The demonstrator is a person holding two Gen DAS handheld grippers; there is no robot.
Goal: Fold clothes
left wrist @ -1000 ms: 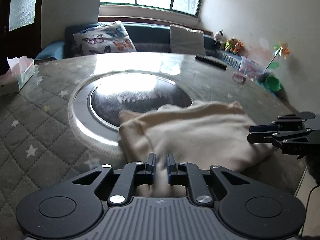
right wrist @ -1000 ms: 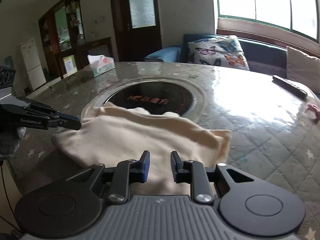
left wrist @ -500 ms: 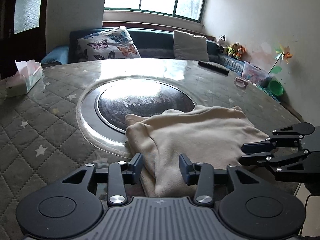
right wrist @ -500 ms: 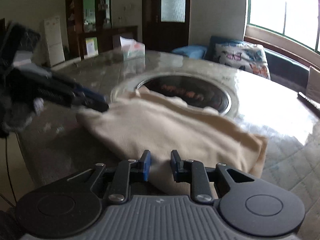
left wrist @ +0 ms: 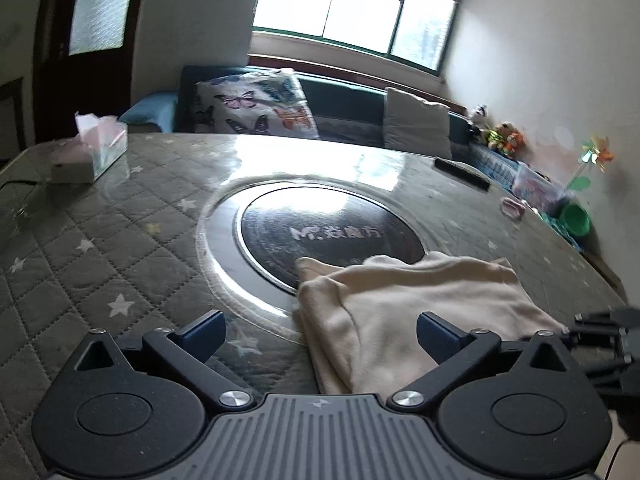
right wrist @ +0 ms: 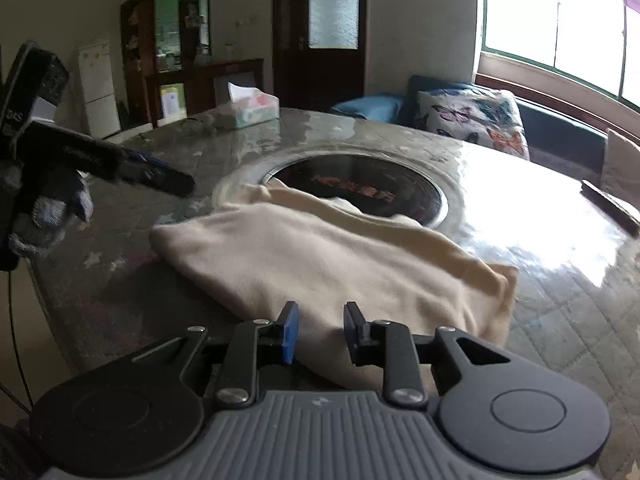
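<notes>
While the left gripper [left wrist: 318, 330] is opening wide and empty, the cream garment [right wrist: 320, 256] (already folded) should be released gently by the right gripper [right wrist: 318, 332], whose slightly parted jaws are opening over its hem.

The left gripper [left wrist: 320, 332] hovers with jaws opening wide over the near edge of the counter [left wrist: 100, 240], where a folded cream garment [left wrist: 420, 300] lies untouched between its fingers [left wrist: 204, 330], overlapping the central round black hotplate [left wrist: 320, 232].
</notes>
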